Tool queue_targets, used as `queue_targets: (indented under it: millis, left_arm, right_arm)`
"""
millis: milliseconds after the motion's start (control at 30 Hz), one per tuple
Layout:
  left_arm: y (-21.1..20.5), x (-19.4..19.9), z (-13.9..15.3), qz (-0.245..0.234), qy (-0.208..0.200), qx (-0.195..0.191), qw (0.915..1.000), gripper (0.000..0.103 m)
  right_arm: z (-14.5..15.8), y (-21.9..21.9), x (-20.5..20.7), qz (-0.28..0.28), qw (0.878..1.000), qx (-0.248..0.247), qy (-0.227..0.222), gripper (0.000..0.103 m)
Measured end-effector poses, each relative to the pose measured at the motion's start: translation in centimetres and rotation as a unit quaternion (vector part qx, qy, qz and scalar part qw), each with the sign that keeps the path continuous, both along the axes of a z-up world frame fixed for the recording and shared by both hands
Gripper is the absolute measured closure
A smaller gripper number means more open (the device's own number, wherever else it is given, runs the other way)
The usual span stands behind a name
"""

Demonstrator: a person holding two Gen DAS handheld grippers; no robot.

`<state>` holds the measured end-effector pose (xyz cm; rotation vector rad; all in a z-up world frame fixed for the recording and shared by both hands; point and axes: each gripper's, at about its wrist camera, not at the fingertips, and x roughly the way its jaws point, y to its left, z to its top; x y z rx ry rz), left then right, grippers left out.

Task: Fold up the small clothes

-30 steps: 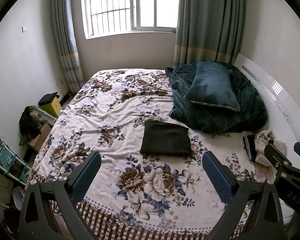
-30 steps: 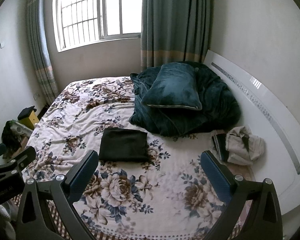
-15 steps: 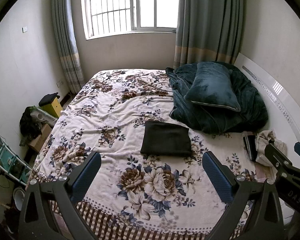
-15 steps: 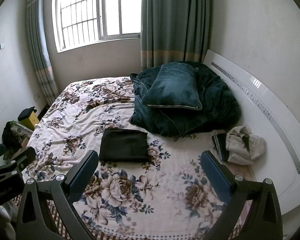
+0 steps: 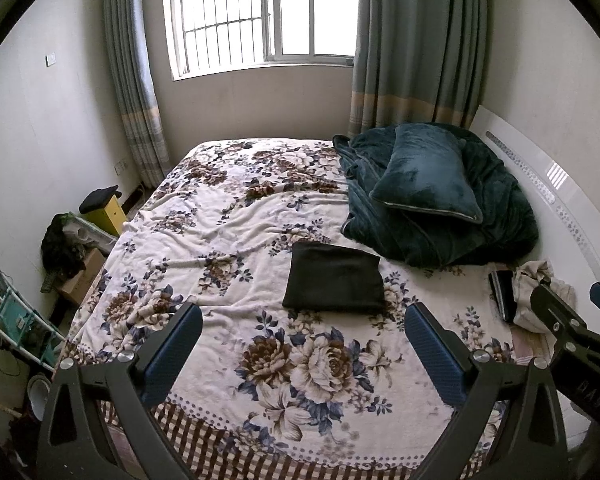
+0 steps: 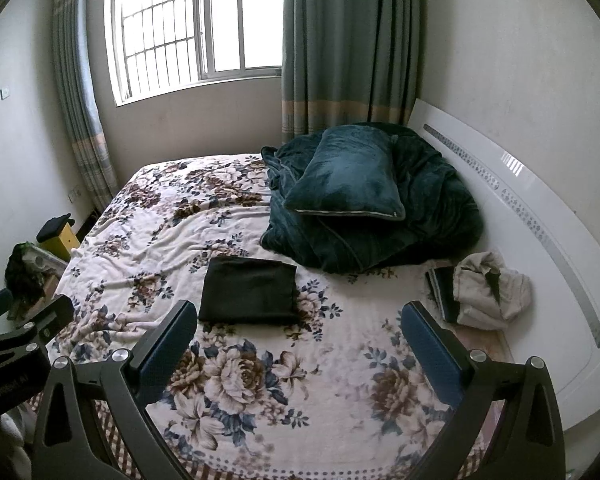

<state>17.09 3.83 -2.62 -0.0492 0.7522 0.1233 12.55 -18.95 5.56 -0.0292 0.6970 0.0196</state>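
Note:
A dark folded garment (image 5: 334,278) lies flat as a neat rectangle in the middle of the floral bedspread (image 5: 228,216); it also shows in the right wrist view (image 6: 249,291). A crumpled beige garment (image 6: 488,290) lies by the headboard on the right, also seen in the left wrist view (image 5: 534,296). My left gripper (image 5: 302,328) is open and empty, held above the bed's near edge, short of the dark garment. My right gripper (image 6: 298,326) is open and empty, to the right of the left one.
A teal pillow (image 5: 426,176) sits on a bunched teal blanket (image 5: 496,216) at the head of the bed. A dark striped item (image 6: 440,290) lies beside the beige garment. White headboard (image 6: 540,216) on the right. Clutter and a yellow box (image 5: 110,210) stand on the floor at left.

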Motion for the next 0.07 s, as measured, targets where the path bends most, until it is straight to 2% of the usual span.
queue_targets:
  millis: [67]
  left_arm:
    - [0.16, 0.06, 0.05, 0.000, 0.000, 0.000, 1.0000, 0.000]
  right_arm:
    - [-0.03, -0.08, 0.04, 0.000, 1.000, 0.001, 0.001, 0.000]
